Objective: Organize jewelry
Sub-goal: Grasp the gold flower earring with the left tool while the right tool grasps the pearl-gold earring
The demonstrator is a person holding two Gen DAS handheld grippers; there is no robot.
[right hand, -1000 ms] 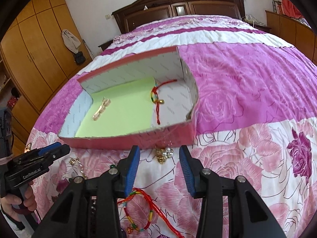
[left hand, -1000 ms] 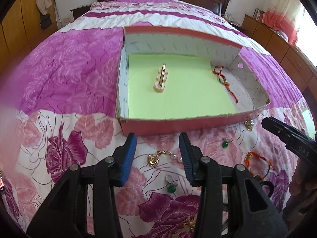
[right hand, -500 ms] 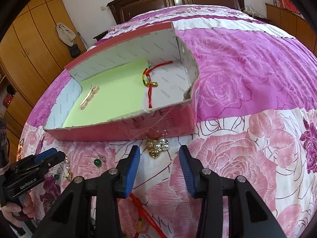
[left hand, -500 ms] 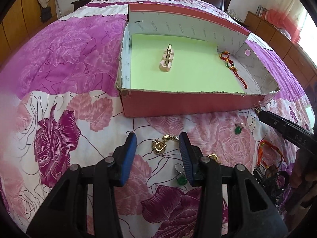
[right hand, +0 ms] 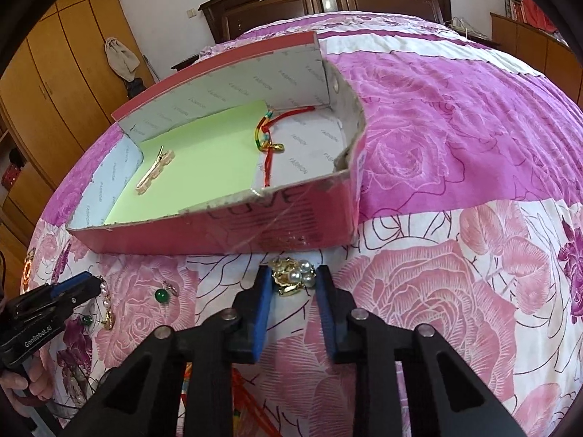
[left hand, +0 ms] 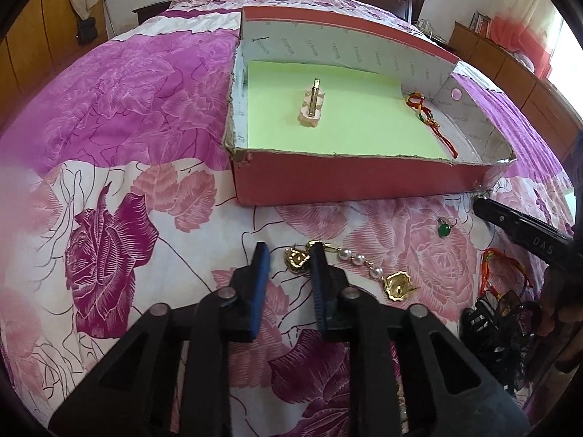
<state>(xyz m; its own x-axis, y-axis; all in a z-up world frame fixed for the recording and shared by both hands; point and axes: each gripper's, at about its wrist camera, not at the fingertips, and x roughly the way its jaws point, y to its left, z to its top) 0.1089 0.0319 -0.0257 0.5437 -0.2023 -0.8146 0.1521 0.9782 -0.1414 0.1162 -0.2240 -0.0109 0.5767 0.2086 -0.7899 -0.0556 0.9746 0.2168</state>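
A red cardboard box [left hand: 357,182] with a green liner lies on the bed and holds a gold hair clip [left hand: 312,103] and a red cord bracelet [left hand: 426,114]. My left gripper [left hand: 289,255] is open, low over the bedspread, its fingers straddling the gold end of a gold-and-pearl bracelet [left hand: 360,266]. My right gripper [right hand: 293,278] is open, its fingers on either side of a gold-and-pearl earring cluster [right hand: 293,278] just in front of the box [right hand: 226,236]. The box contents also show in the right wrist view: the clip [right hand: 155,169] and the cord bracelet [right hand: 267,138].
Loose on the floral bedspread: a green stone ring [left hand: 444,229], a coloured cord bracelet [left hand: 499,273], a black hair tie [left hand: 499,313], a green bead [right hand: 161,295]. Headboard [right hand: 328,3] at the far end, wardrobes [right hand: 47,83] to the left.
Both grippers have moved forward and down toward the bedspread. The left now straddles the gold-and-pearl bracelet's end, and the right now straddles the pearl earring cluster. Both jaws look slightly narrower.
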